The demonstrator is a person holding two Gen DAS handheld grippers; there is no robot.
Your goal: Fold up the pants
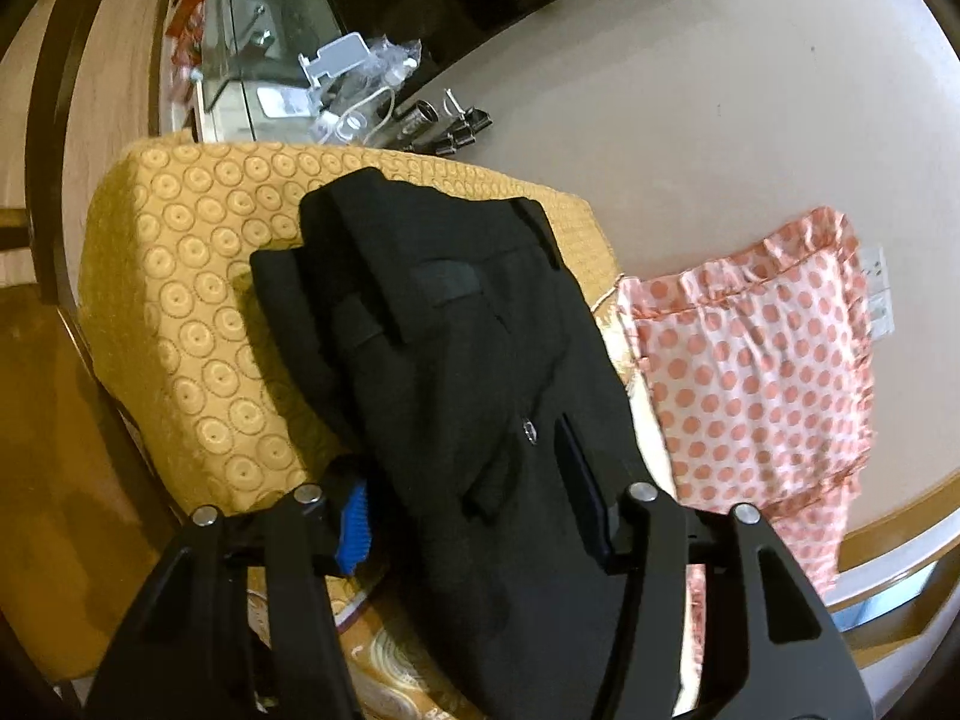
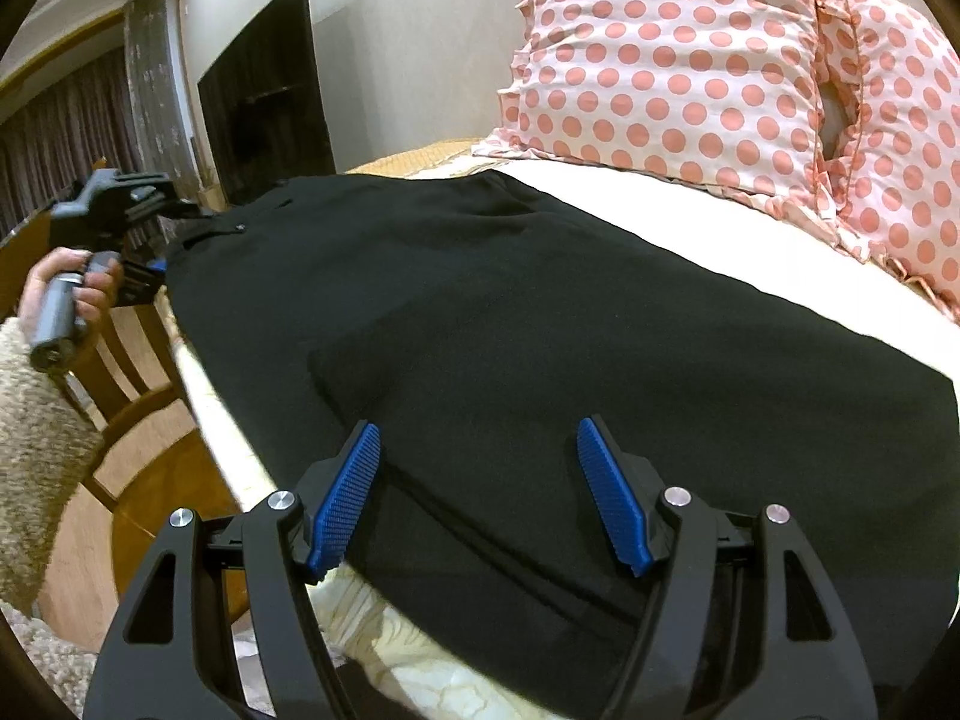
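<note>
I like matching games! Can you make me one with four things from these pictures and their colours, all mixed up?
Things:
1. pants
2. pillow
3. chair cushion
4. right claw pads

Colours:
A. blue
B. yellow with ring pattern
C. black
D. white with pink dots

Pairs: 1-C, 2-D, 3-B, 4-A
</note>
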